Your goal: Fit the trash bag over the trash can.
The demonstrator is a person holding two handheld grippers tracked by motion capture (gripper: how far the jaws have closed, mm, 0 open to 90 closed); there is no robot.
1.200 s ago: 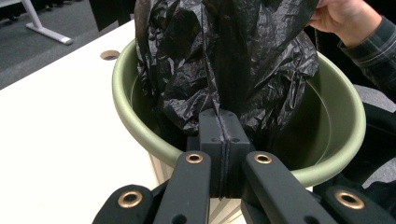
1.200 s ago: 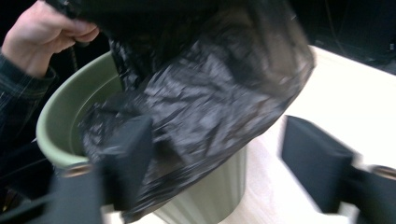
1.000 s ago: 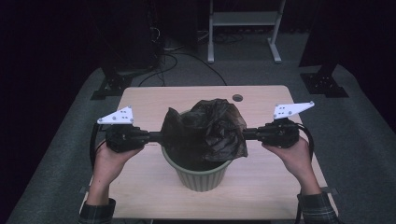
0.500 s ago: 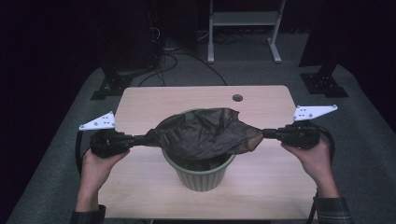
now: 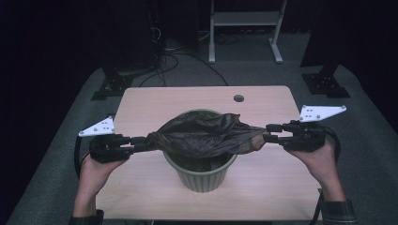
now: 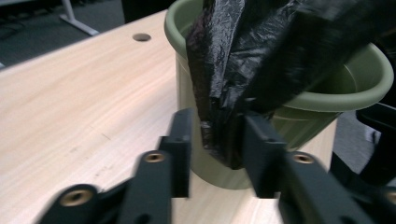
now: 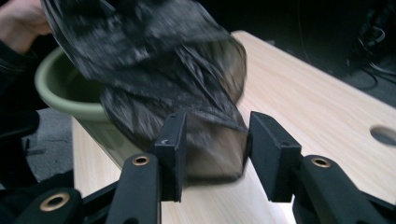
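The left tongs (image 6: 212,154) have just been opening: their jaws stand apart with a bunched edge of the black bin bag (image 5: 206,136) between them, the plastic lying close against the right-hand jaw and clear of the other, so the pads no longer clamp it. The right tongs (image 7: 212,154) have just been opening too; a stretched fold of the bag hangs in their gap, leaning on one jaw with daylight before the other. Seen from above, the left tongs (image 5: 141,140) and right tongs (image 5: 272,132) sit on opposite sides of the green bin (image 5: 202,171), with the bag pulled out flat between them across its mouth, its middle sagging into the opening. The bin stands upright near the front of the counter (image 5: 141,105), which has a round cable hole (image 5: 239,98) towards the back.

The risk from here is in the letting go. The bag's edge seems draped over the rim rather than tucked down around it, so with both grips loosened together the stretched plastic may spring inward and slump into the bin. A fold might also catch on a jaw as the hands draw away, dragging that side off the rim or tipping the light bin.
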